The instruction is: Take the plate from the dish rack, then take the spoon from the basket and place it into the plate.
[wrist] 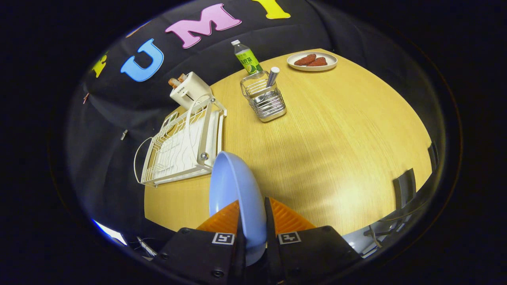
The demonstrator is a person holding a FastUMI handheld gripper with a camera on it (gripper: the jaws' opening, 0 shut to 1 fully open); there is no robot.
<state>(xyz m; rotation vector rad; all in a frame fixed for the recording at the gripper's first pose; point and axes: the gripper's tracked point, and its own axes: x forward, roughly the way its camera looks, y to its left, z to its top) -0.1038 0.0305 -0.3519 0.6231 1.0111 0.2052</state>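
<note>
Spanning most of the scene, the wooden worktop (336,150) is seen carrying everything else. Just ahead of the jaws to their left, the white dish rack (180,148) is left empty. The blue plate (233,194) is held on edge by the gripper (253,221), pinched at its rim between both jaws, above the worktop. It is judged stiff, light and smooth, so slipping is possible. Beyond, the wire basket (266,99) is seen with the spoon (272,77) upright; its handle top is best gripped. Writing on the bottle (246,58) is not read.
</note>
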